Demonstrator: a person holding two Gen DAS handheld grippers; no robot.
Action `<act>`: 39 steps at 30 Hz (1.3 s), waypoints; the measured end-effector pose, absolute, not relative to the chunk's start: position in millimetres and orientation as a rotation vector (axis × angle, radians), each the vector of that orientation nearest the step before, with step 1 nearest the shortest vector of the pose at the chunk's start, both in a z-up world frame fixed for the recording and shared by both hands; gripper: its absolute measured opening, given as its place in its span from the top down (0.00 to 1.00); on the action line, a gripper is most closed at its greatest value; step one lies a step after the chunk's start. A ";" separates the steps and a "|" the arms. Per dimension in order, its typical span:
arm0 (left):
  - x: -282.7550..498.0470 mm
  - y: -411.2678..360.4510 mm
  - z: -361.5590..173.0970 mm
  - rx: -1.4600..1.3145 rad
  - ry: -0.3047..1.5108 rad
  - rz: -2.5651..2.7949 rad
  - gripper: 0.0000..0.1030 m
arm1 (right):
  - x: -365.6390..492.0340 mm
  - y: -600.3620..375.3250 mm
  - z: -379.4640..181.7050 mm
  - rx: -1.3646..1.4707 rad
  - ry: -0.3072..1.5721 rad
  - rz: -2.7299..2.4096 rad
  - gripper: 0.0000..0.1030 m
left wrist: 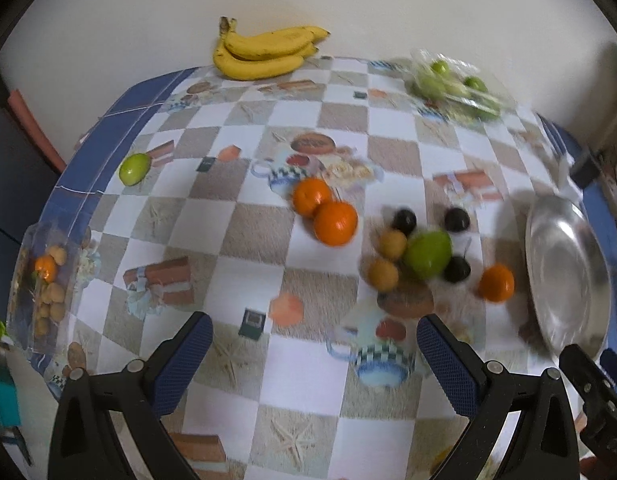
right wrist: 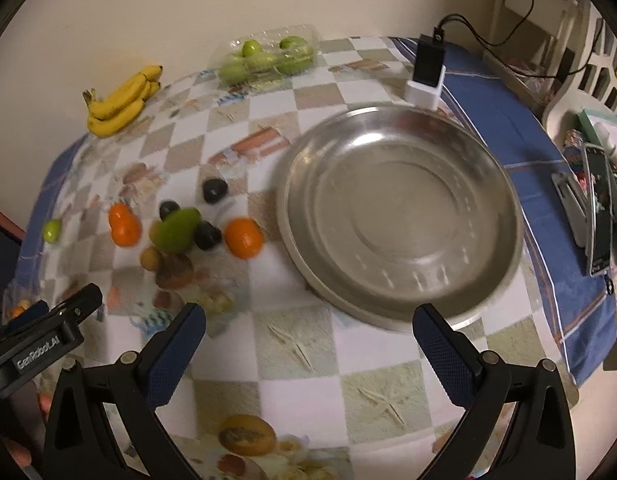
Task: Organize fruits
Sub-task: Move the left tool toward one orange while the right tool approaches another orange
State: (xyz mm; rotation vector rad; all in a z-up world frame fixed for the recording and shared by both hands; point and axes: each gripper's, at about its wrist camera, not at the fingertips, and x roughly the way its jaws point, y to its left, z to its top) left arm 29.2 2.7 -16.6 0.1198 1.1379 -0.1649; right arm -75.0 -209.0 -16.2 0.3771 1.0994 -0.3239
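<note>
A round steel tray [right wrist: 488,184] lies empty on the checked tablecloth; it also shows at the right in the left wrist view [left wrist: 564,272]. Left of it lies a cluster of fruit: a large green fruit [left wrist: 427,254] [right wrist: 176,230], oranges [left wrist: 335,223] [left wrist: 496,282] [right wrist: 243,238] [right wrist: 125,229], dark plums [left wrist: 456,219] [right wrist: 215,189] and small brown fruits [left wrist: 383,275]. A lone green fruit [left wrist: 135,168] lies far left. My left gripper [left wrist: 314,338] is open and empty above the cloth. My right gripper [right wrist: 308,328] is open and empty before the tray's near rim.
A banana bunch [left wrist: 264,53] [right wrist: 118,104] lies by the back wall. A clear box of green fruits [left wrist: 454,82] [right wrist: 268,60] stands at the back. A clear box of small fruits [left wrist: 44,280] sits at the left table edge. A black device in a white stand [right wrist: 426,70] stands behind the tray.
</note>
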 end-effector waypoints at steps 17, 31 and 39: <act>94.4 -16.5 -13.7 0.072 1.079 -0.163 0.00 | -0.3 -212.3 -14.6 0.456 1.073 -0.214 0.00; 120.7 -9.5 -10.5 0.079 1.073 -0.180 0.00 | 22.2 -211.4 -25.5 0.407 1.100 -0.200 0.00; 118.2 -9.9 -13.8 0.067 1.085 -0.203 0.00 | 22.1 -207.6 -26.7 0.428 1.082 -0.172 0.00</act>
